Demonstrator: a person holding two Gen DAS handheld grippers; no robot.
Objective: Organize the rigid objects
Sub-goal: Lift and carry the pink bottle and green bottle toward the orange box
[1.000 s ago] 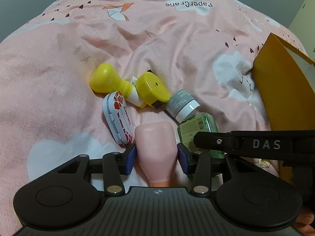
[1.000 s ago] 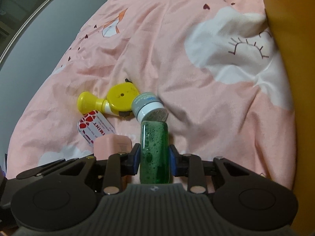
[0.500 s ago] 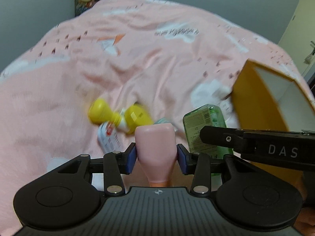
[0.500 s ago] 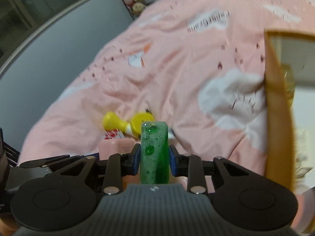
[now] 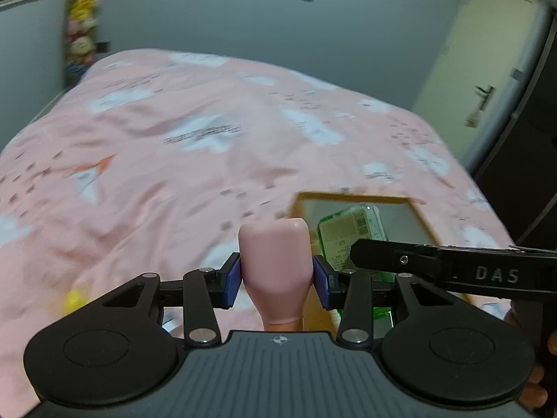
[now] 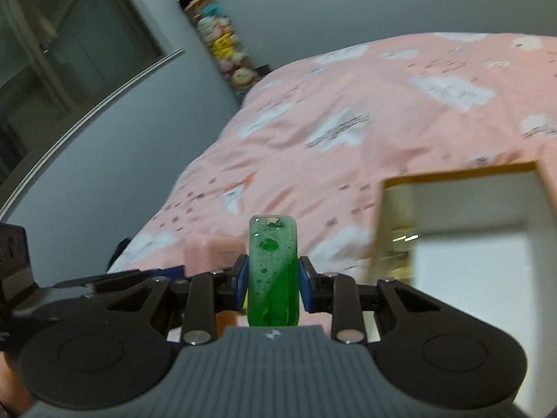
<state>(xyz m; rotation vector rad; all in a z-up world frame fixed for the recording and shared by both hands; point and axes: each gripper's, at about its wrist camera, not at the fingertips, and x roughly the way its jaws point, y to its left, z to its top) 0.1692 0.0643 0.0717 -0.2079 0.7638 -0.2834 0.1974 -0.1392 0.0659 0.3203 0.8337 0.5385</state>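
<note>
At the far left of the left wrist view, around nine o'clock, a blurred yellow plastic object (image 5: 73,300) lay on the pink cloud-printed bedspread (image 5: 181,160), low and well apart from the hands. Moving right, the left gripper (image 5: 277,278) was clenched on a squat pale-pink plastic bottle (image 5: 275,261), its blue pads pressing the bottle's flanks and its long axis running straight away from the camera toward twelve o'clock. Just beside it, at about two o'clock, the right gripper (image 6: 273,284) was grasping a clear flat plastic bottle of foamy green liquid (image 6: 273,275), held narrow edge-on between the pads, its long axis also pointing forward along the fingers.

Furthest right sat the open yellow cardboard box with a pale inside (image 6: 466,230). From the right gripper it lay at about two o'clock, near, with its mouth turned up toward the camera. From the left gripper it lay at about one o'clock, beyond the green bottle. The right hand appeared the nearer of the two, so the green bottle would probably go in first, lowered end-on, while the pink bottle would have to cross rightward over the box's near wall.
</note>
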